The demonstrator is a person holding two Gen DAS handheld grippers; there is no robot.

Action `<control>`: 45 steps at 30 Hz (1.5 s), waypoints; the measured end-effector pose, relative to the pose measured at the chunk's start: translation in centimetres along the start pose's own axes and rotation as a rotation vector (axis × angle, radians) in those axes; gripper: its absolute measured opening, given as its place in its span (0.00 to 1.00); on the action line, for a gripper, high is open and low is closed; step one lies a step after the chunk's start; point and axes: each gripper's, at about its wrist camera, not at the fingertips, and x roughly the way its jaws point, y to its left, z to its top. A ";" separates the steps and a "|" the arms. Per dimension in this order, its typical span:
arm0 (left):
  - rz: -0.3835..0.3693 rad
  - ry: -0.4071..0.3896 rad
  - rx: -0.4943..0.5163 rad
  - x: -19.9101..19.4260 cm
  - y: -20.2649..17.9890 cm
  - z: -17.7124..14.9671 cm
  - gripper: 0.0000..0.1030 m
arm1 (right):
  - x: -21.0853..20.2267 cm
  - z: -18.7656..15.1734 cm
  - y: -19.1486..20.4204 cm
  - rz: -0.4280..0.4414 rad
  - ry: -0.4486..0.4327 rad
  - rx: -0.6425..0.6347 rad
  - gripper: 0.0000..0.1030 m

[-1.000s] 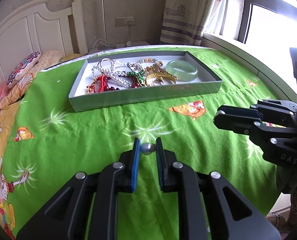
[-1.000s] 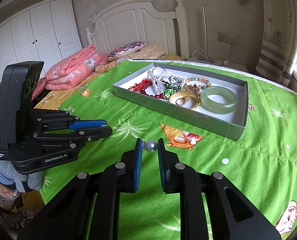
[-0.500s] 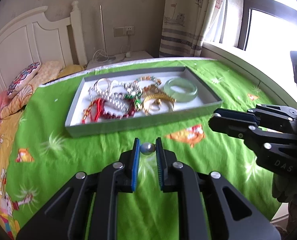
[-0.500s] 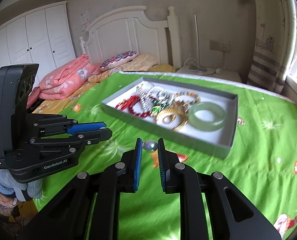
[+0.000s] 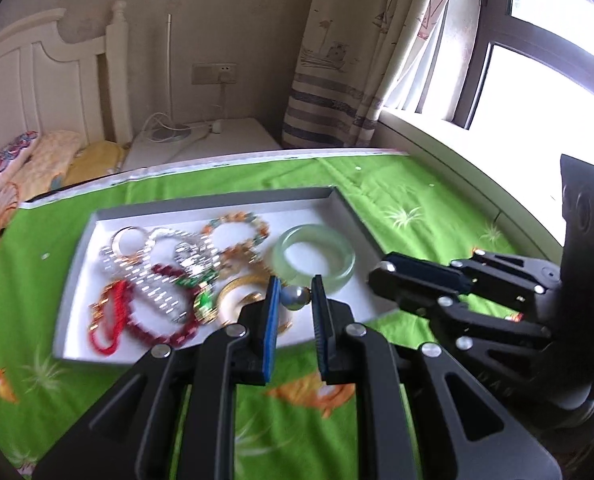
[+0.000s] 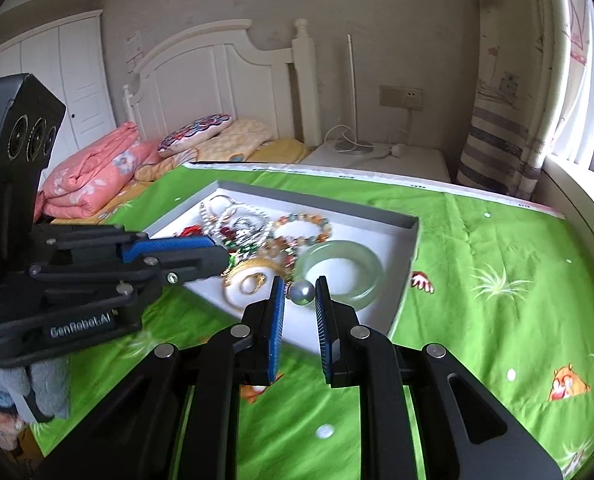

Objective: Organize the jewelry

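Observation:
A grey tray (image 5: pixel 77 264) (image 6: pixel 411 248) lies on the green bedspread and holds a jade bangle (image 5: pixel 317 258) (image 6: pixel 343 270), a gold bangle (image 5: pixel 237 290) (image 6: pixel 249 280), red beads (image 5: pixel 113 316), silver chains (image 5: pixel 157 264) and a multicolour bead bracelet (image 5: pixel 237 226) (image 6: pixel 303 226). My left gripper (image 5: pixel 294 296) is shut on a grey pearl earring (image 5: pixel 295 297) above the tray's near edge. My right gripper (image 6: pixel 300 292) is shut on another grey pearl earring (image 6: pixel 301 292) over the tray's near corner. Each gripper shows in the other's view.
The green bedspread (image 6: pixel 497 280) covers the bed. A white headboard (image 6: pixel 217 76), pillows and a pink quilt (image 6: pixel 93 176) lie at the far left. A white nightstand (image 5: pixel 201 144) with cables, a curtain (image 5: pixel 357 60) and a window sill (image 5: pixel 457 168) stand beyond and right.
Both grippers have moved forward and up toward the tray, each still holding its pearl earring. The tray now sits right under the fingertips.

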 end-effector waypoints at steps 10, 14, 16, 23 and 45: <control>-0.107 0.090 -0.110 6.7 1.1 4.2 0.15 | 4.6 1.1 -2.3 -0.060 0.079 -0.007 0.16; -0.111 0.111 -0.113 8.3 1.2 4.6 0.16 | 5.4 1.2 -2.8 -0.052 0.083 -0.001 0.16; -0.116 0.110 -0.119 8.5 1.4 4.4 0.25 | 5.3 1.3 -3.2 -0.036 0.066 0.015 0.16; -0.043 0.021 -0.184 6.5 2.8 3.9 0.62 | 3.5 1.3 -4.8 -0.037 0.019 0.108 0.22; 0.386 -0.125 -0.125 -4.0 5.4 -4.9 0.98 | -0.8 -3.4 1.9 -0.346 -0.016 0.243 0.84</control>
